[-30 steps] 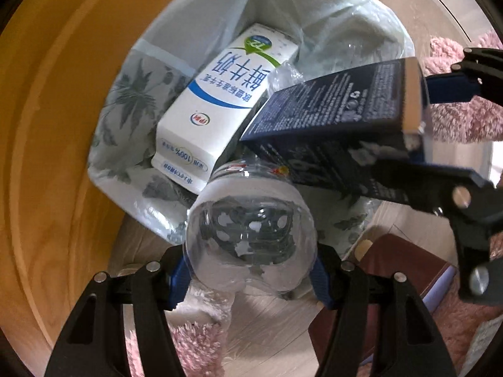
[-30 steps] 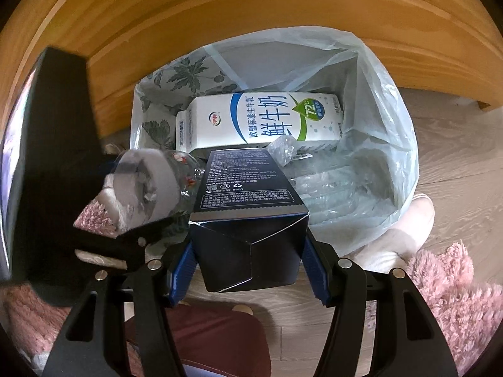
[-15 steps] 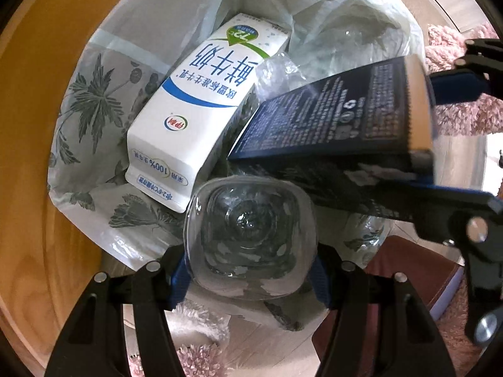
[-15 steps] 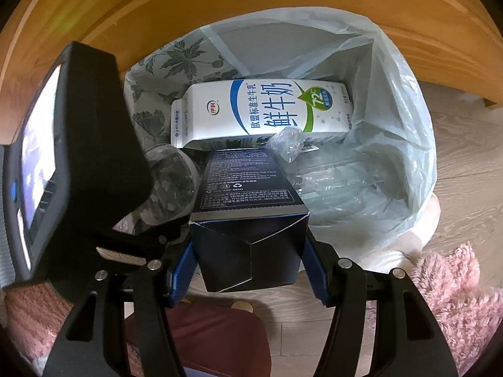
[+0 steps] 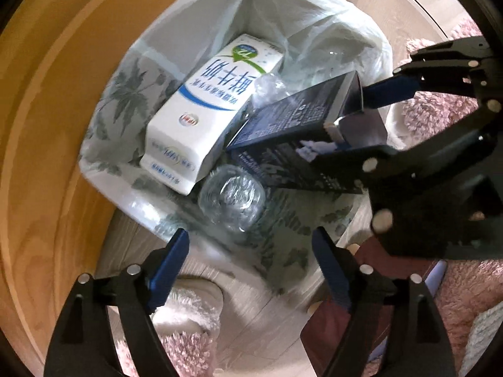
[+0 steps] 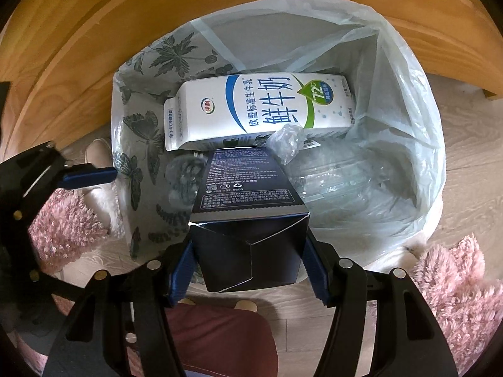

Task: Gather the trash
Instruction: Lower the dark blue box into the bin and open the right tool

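Beside pink rug (image 6: 456,286), lined bin (image 6: 405,72) stands on wood floor (image 6: 465,188).

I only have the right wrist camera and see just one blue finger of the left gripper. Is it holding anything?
Observer: No. The left gripper has just been opening; nothing is between its fingers.
Operator: Where's the clear bottle?
Observer: The clear bottle lies in the bag, base towards the camera, beside the end of the milk carton.
Operator: And my box, side on?
Observer: The dark box slopes down into the bag, its upper end clamped in the right gripper.
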### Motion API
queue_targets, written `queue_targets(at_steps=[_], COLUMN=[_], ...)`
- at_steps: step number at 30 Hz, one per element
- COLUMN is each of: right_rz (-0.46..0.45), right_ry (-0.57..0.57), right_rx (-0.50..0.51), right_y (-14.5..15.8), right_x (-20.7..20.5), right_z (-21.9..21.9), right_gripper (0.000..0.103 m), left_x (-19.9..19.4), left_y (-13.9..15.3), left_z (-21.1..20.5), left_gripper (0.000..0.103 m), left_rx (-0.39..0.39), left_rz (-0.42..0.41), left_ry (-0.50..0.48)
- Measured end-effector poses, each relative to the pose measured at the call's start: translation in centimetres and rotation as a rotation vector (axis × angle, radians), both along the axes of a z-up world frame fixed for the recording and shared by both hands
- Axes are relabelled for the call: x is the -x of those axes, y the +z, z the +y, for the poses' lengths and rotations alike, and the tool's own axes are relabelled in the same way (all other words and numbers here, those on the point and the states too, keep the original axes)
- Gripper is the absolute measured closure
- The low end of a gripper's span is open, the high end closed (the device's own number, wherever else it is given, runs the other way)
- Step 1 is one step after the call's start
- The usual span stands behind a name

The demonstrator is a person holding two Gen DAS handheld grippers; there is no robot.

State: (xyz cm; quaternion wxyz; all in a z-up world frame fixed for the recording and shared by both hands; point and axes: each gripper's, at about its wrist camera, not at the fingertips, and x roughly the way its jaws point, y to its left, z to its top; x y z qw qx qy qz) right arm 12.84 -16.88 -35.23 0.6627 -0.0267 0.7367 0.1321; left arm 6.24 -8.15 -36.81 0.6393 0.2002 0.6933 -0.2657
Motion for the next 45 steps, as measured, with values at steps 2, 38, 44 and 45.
queue_targets(at_steps=[2, 38, 44, 45], right_rz=[0.004, -0.05, -0.106, -0.1], right_ry=[-0.001, 0.105, 0.057, 0.042], right_rx=[0.005, 0.222, 0.195, 0.183], right_y=[-0.3, -4.9, -3.0, -2.9], right_x=[-0.1, -0.1, -0.5, -0.4], right_z=[0.2, 6.5, 5.0, 4.8], right_gripper=[0.042, 0.039, 0.033, 0.033], left_x=[0.2, 1.8, 1.7, 1.7], left_y=[0.4, 4.6, 4.8, 4.8], left_z=[0.5, 11.5, 10.7, 10.5], left_gripper=[0.025, 0.025, 0.025, 0.025], left_rx=[-0.023, -0.083, -0.068, -0.068], left_rz=[-0.01, -0.203, -0.218, -0.219], left_ry=[0.029, 0.551, 0.525, 0.52])
